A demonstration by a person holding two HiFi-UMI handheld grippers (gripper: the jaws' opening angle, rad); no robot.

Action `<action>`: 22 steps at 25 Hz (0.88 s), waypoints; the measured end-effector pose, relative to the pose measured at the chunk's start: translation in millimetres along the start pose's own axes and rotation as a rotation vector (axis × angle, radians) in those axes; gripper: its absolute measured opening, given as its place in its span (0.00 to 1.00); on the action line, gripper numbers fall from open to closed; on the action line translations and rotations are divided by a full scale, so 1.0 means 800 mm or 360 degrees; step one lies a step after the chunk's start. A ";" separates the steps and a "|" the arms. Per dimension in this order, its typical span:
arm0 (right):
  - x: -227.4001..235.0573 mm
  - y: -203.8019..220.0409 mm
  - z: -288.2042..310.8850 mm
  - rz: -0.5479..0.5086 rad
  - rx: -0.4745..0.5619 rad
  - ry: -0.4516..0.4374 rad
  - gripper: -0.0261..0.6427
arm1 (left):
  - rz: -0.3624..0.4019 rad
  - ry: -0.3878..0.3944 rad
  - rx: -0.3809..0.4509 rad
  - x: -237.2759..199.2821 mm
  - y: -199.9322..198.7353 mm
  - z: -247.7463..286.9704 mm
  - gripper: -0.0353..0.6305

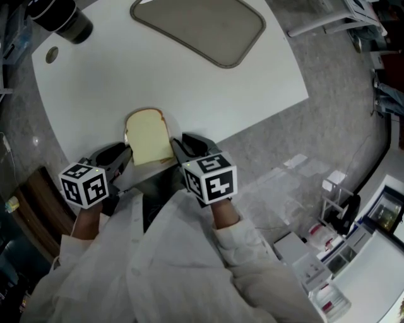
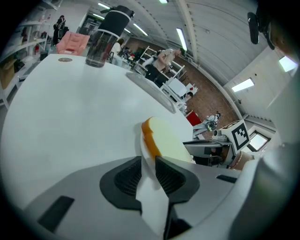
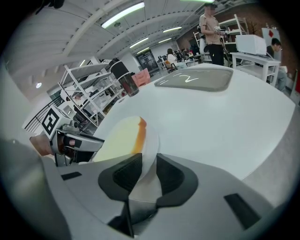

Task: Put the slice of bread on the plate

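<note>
A slice of bread [image 1: 149, 135] with a brown crust lies flat on a white plate [image 1: 126, 140] at the near edge of the white table. My left gripper [image 1: 125, 155] is shut on the plate's left rim and my right gripper [image 1: 178, 149] on its right rim. In the left gripper view the thin white plate [image 2: 151, 199] runs between the jaws of the left gripper [image 2: 148, 165], with the bread [image 2: 164, 143] just beyond. The right gripper view shows the same: the plate [image 3: 150, 152] pinched in the right gripper [image 3: 149, 165], the bread [image 3: 119, 138] resting on it.
A grey tray [image 1: 199, 25] lies at the table's far side. A dark tumbler [image 1: 63, 19] stands at the far left, near a small round cap [image 1: 52, 55]. The table [image 1: 252, 88] ends at the right over grey floor. A wooden chair [image 1: 31, 202] is at my left.
</note>
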State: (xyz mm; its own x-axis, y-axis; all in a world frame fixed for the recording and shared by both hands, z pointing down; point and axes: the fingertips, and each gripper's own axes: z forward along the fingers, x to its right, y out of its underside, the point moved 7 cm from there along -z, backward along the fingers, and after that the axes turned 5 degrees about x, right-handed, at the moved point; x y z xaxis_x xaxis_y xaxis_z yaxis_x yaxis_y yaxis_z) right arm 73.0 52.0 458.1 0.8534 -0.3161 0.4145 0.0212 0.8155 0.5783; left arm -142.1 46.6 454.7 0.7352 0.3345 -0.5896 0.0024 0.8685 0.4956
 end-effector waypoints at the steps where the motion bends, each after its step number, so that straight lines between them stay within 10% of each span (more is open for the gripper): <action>1: 0.000 0.000 0.000 0.0001 -0.0001 0.0000 0.18 | -0.0001 0.0004 -0.0004 0.000 0.000 0.000 0.18; 22: 0.000 0.001 -0.005 0.0173 -0.0023 0.0090 0.16 | 0.0007 0.0036 -0.0045 0.003 -0.002 0.004 0.18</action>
State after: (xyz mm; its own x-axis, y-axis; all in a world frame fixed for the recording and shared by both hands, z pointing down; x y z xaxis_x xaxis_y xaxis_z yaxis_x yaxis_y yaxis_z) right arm 75.0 54.8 456.0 0.8790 -0.1979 0.4339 -0.0661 0.8505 0.5218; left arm -138.3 44.5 454.7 0.7196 0.3465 -0.6018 -0.0204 0.8768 0.4805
